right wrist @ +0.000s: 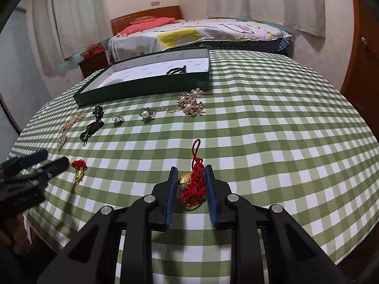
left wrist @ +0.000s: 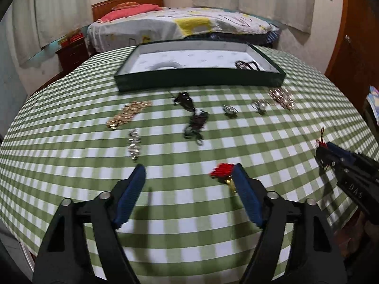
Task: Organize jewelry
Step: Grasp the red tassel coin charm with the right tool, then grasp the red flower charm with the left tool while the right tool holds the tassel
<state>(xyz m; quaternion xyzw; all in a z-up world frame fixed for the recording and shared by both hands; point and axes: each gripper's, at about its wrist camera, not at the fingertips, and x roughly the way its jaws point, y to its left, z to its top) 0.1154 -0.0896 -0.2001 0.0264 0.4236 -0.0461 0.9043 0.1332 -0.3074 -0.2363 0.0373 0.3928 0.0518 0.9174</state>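
Black right tongs (left wrist: 325, 152) casing reads "DAS".

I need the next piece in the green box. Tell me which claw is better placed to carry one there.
Right. The right claw is already shut on a red knotted charm; the left claw is open, holding nothing, beside another red charm on the tablecloth.

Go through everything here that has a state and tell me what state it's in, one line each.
Left gripper: open, nothing between the pads.
Right gripper: shut on the red knot charm.
Second red charm: loose on the table, beside the left gripper's finger.
Box: open, a dark bracelet inside.
Gold chain: loose on the cloth.
Pearl brooch: loose on the cloth.
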